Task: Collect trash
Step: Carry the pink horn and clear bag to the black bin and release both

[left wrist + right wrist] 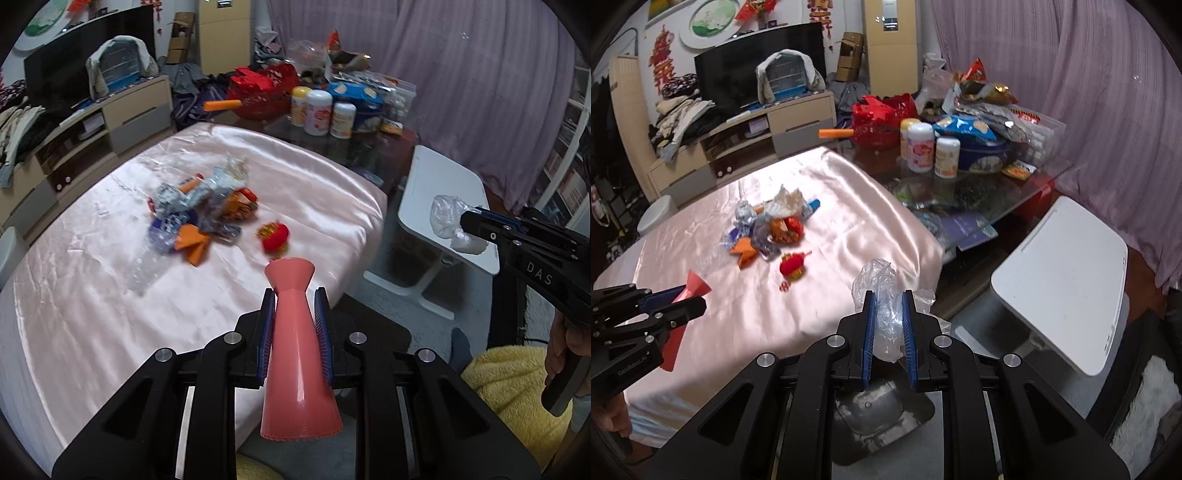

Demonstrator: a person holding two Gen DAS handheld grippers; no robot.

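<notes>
A pile of crumpled wrappers and orange scraps (195,214) lies on the pink satin-covered table (74,295), with a small red lantern ornament (275,238) beside it. My left gripper (294,293) is shut on a pink hourglass-shaped plastic piece (295,350) above the table's near edge; it also shows in the right wrist view (687,295). My right gripper (888,295) is shut on a crumpled clear plastic bag (882,295), held off the table's right edge; the bag also shows in the left wrist view (448,218). The pile shows in the right wrist view too (768,229).
A white folding side table (1060,280) stands to the right. A glass table behind holds bottles (919,147), snack bags and a red basket (882,122). A metal-lidded bin (879,410) sits on the floor below my right gripper. A yellow fluffy cushion (509,391) is at lower right.
</notes>
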